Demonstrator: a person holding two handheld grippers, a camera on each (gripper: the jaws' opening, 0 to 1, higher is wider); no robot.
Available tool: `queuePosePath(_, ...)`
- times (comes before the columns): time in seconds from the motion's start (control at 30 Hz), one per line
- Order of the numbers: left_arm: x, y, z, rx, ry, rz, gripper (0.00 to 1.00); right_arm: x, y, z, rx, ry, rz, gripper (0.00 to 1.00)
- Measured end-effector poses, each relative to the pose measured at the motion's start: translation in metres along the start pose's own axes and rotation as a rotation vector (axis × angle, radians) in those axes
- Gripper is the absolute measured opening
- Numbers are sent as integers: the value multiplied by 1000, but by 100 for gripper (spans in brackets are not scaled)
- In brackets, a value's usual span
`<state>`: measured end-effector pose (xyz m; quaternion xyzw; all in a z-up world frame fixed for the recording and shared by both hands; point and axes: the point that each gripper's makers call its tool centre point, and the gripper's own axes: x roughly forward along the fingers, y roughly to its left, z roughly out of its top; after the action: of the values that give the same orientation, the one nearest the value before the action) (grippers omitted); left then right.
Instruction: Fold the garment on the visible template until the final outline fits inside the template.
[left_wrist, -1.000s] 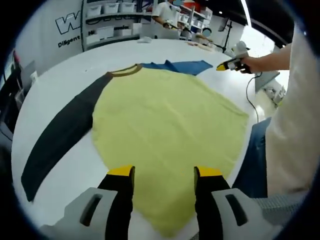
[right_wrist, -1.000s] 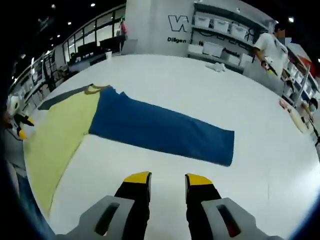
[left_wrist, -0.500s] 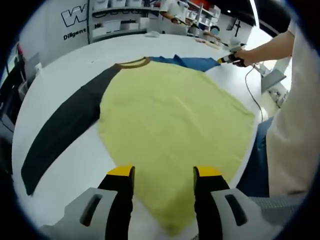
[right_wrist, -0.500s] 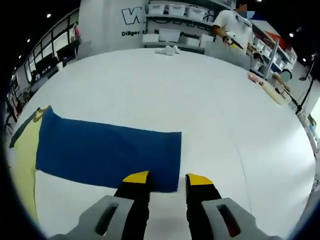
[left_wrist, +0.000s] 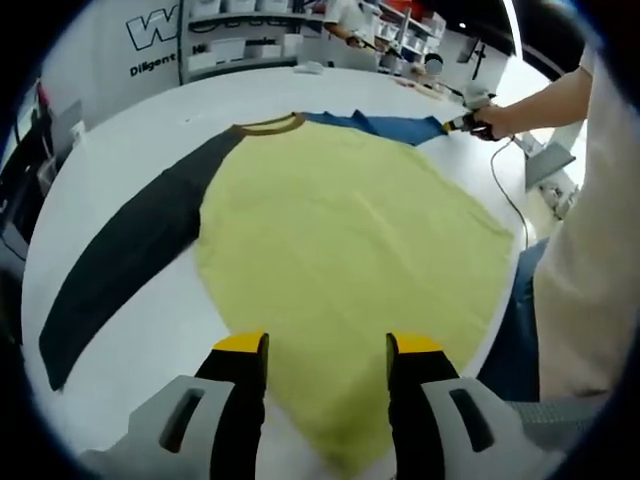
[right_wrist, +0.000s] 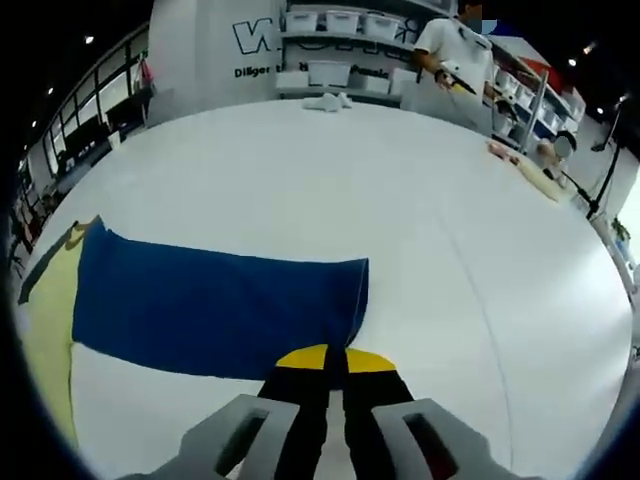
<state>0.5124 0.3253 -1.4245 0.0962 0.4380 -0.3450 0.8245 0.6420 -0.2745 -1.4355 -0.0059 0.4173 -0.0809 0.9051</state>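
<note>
A shirt lies flat on the white table (left_wrist: 150, 330): yellow body (left_wrist: 340, 230), dark grey sleeve (left_wrist: 130, 260) stretched left, brown collar (left_wrist: 268, 125), blue sleeve (right_wrist: 220, 305) stretched out on the far side. My left gripper (left_wrist: 328, 348) is open just above the yellow hem, with nothing between its fingers. My right gripper (right_wrist: 335, 358) is shut on the cuff corner of the blue sleeve. It also appears in the left gripper view, where a hand holds the right gripper (left_wrist: 445, 126) at the end of the blue sleeve (left_wrist: 390, 125).
The person's white top (left_wrist: 590, 240) and blue trousers (left_wrist: 510, 330) stand at the table's right edge, with a cable (left_wrist: 503, 190) hanging there. Shelves of bins (right_wrist: 340, 45) and another person (right_wrist: 450, 50) are beyond the table. White cloths (right_wrist: 325, 101) lie far back.
My right gripper has shut on the cuff corner of the blue sleeve; half a second ago its jaws stood apart there. The left gripper has stayed open over the hem.
</note>
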Motion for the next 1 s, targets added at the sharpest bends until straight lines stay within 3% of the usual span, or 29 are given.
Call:
queuePosePath(0.33,0,-4,1,6,-12,-2,49,-29,1,-32,77,28,-49,0)
queuePosePath(0.5,0,-6,2,15,-18,-1,49,-35,2,-38,97,32,-43,0)
queuePosePath(1.0,-3,-8,4,24,-36,7,51,-53,0,-26,131,-48,-25,0)
